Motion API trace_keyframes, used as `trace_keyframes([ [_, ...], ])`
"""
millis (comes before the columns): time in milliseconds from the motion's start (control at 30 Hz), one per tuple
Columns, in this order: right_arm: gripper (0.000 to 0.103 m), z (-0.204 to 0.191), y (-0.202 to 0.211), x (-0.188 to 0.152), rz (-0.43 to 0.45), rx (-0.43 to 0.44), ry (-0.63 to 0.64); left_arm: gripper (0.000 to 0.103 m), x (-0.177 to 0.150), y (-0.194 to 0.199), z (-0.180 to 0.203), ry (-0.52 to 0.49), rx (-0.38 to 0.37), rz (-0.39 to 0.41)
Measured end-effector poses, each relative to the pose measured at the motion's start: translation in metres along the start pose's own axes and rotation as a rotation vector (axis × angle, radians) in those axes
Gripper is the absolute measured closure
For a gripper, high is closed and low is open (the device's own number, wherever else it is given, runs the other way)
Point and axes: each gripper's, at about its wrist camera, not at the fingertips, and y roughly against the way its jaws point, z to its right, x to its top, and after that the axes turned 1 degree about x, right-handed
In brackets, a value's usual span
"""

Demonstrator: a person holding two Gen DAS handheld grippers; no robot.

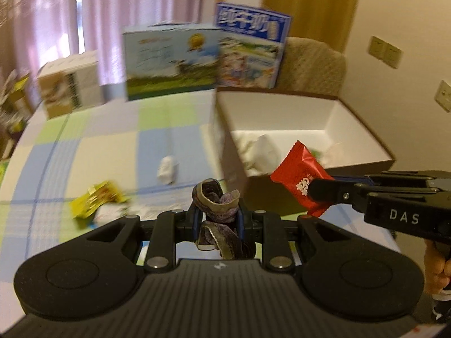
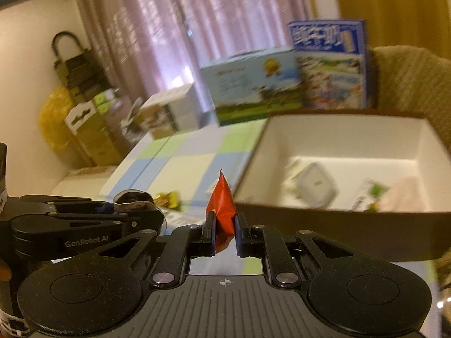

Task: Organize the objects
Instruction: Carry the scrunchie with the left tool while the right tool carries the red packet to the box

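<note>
Your left gripper (image 1: pixel 217 219) is clamped on a soft, floppy purple fabric scrunchie (image 1: pixel 215 202); right gripper (image 2: pixel 224 225) pinches a light, crinkly red foil snack packet (image 2: pixel 222 200) by its edge (slippery imo). White-lined cardboard box (image 1: pixel 332 112) sits at 1 o'clock.

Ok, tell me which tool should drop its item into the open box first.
Right. The right tool grips the red packet close to the open box's near rim. The left tool, clamping the purple scrunchie, sits further left over the checked tablecloth.
</note>
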Motion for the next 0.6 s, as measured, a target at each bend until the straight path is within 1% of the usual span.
trace_keyframes([
  [133, 0.094, 0.032, 0.024, 0.008, 0.036, -0.051, -0.021, 0.083, 0.018, -0.012, 0.031, -0.036, -0.047, 0.002],
  [267, 0.094, 0.067, 0.041, 0.014, 0.058, -0.116, -0.045, 0.083, 0.036, -0.031, 0.059, -0.063, -0.078, 0.002],
  [400, 0.094, 0.101, 0.048, 0.022, 0.069, -0.172, -0.067, 0.083, 0.054, -0.055, 0.081, -0.092, -0.096, -0.007],
  [600, 0.094, 0.148, 0.042, 0.035, 0.068, -0.249, -0.09, 0.083, 0.081, -0.095, 0.111, -0.153, -0.097, -0.019],
])
